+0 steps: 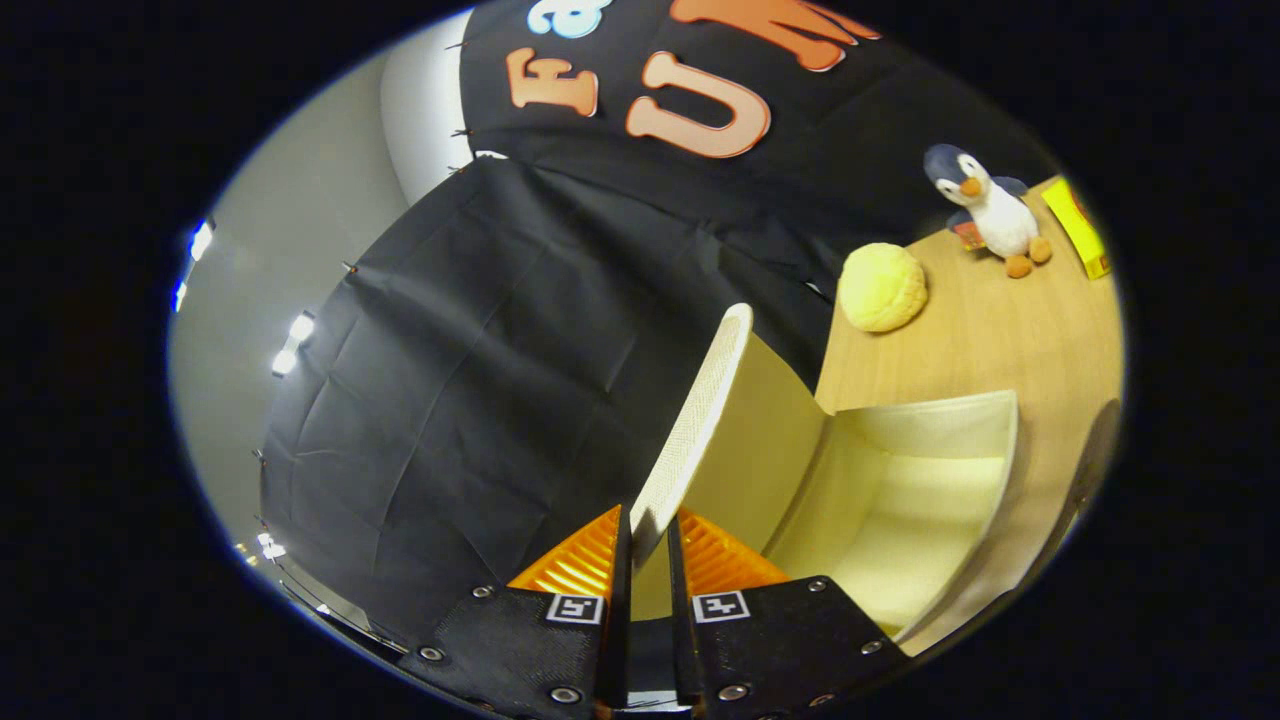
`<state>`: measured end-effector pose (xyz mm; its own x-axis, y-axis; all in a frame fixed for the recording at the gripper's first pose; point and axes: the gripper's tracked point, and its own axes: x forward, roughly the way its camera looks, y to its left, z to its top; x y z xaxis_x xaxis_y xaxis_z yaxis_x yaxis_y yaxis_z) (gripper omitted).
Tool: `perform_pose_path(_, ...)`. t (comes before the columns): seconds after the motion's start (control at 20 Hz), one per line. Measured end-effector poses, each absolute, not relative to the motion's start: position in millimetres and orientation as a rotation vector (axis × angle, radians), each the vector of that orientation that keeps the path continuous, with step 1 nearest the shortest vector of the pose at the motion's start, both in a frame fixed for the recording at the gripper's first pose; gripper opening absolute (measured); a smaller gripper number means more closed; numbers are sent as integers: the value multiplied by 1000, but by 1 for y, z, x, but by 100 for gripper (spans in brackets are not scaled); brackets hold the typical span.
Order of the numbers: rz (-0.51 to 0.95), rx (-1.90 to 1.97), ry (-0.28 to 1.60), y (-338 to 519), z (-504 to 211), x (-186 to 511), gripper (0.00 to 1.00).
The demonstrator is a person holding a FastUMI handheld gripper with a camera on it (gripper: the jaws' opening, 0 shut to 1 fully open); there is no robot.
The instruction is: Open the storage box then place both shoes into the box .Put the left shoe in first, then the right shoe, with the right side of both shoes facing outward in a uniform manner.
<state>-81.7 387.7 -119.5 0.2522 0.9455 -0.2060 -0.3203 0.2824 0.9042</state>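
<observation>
Black mounts, silver screws, square markers

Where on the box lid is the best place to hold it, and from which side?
Probably the lid's thin free edge, taken edge-on from the end away from the box. The lid stands raised, and the gripper already pinches that edge between both fingers.

There is one tool [648, 540], and it has two fingers [585, 560]. Both fingers pinch one lid [700, 400]. The lid belongs to one storage box [900, 500], and the box is open. There is one tabletop [1000, 330]. On it sits one yellow round plush ball [882, 287], one toy penguin [990, 210] and one yellow flat box [1078, 228]. No shoes are in sight.
</observation>
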Motion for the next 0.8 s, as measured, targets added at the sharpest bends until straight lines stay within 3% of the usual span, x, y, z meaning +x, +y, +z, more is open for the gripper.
perform_pose_path(0.5, 1026, 774, 1009, 506, -138, -86, 20)
perform_pose_path(0.6, 1017, 718, 982, 500, -148, -85, 44)
perform_pose_path(0.65, 1004, 676, 974, 496, -158, -82, 62)
perform_pose_path(0.75, 974, 628, 959, 476, -166, -81, 81)
perform_pose_path(0.8, 952, 617, 953, 464, -173, -80, 84)
